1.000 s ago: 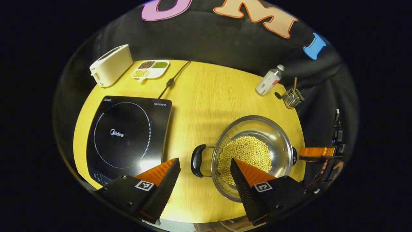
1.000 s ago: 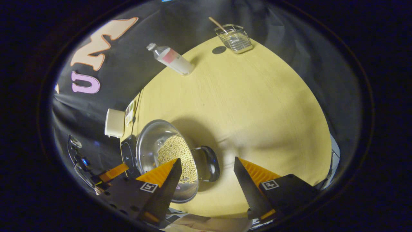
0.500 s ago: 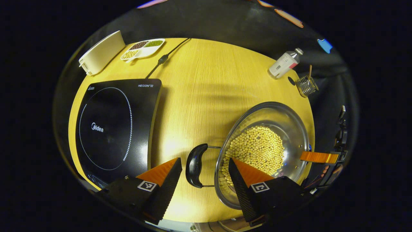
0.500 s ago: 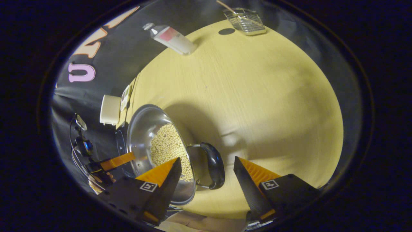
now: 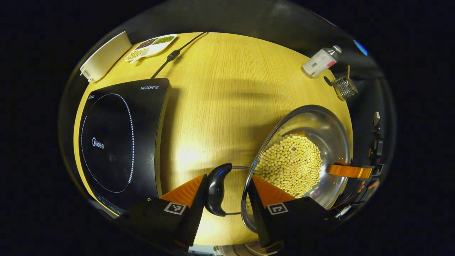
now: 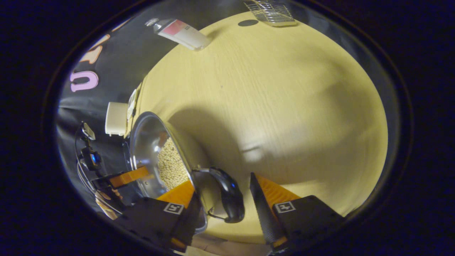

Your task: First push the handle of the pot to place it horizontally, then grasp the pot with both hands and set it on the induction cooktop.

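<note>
Steel pot (image 5: 312, 142), full of pale beans (image 5: 291, 165), sits on the table (image 5: 220, 99), right of the cooktop (image 5: 117, 138). Both grippers (image 5: 224, 209) (image 6: 222, 209) straddle its black handles (image 5: 215, 190), fingers spread, not pinching.

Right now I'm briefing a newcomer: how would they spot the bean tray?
Start at the black cooktop on the table. Behind it, beside the cream toaster, lies the white tray. It alone has compartments holding differently coloured beans.
</note>
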The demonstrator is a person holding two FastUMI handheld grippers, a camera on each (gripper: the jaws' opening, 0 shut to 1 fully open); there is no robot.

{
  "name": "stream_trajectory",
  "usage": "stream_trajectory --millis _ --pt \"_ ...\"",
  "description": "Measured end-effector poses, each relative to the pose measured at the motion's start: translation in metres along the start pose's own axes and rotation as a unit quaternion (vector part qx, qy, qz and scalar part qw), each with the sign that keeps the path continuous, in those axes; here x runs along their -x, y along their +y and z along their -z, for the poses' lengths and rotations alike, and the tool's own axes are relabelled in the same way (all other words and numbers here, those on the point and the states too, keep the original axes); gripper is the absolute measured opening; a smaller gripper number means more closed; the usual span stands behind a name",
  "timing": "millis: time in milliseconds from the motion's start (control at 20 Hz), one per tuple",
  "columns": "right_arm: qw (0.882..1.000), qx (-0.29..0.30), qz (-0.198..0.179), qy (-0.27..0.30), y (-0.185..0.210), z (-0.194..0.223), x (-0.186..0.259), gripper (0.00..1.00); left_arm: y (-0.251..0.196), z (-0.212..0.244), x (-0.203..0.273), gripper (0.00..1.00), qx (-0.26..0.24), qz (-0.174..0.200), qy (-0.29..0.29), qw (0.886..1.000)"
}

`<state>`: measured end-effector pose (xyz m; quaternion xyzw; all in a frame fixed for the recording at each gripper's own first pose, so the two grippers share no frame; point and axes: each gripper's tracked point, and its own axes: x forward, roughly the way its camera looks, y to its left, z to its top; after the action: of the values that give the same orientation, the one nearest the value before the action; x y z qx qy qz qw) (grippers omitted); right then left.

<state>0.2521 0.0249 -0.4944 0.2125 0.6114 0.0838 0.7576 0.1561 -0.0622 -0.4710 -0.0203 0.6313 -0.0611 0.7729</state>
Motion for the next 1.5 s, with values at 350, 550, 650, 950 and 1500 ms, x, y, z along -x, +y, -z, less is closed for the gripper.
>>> stream_trajectory --millis 350,550,650,950,1500 --pt "0.999 -0.016 0.004 0.029 0.001 0.006 -0.005 0.57 0.001 0.001 -0.001 0.65 0.004 -0.008 0.009 1.0" --pt "1.0 -0.009 0.014 0.014 0.001 0.003 -0.005 0.53 0.0 0.002 0.0 0.64 0.008 -0.004 0.008 1.0" --pt "1.0 -0.01 0.014 0.014 0.0 0.003 -0.006 0.53 0.0 0.003 0.001 0.65 0.01 -0.006 0.01 1.0" --pt "1.0 -0.008 0.02 0.014 -0.001 0.006 -0.006 0.53 -0.002 0.004 0.0 0.63 0.014 -0.009 0.011 1.0" --pt "0.999 0.016 0.034 -0.018 -0.013 0.014 0.029 0.53 -0.026 0.022 0.021 0.63 -0.001 -0.013 0.009 1.0"
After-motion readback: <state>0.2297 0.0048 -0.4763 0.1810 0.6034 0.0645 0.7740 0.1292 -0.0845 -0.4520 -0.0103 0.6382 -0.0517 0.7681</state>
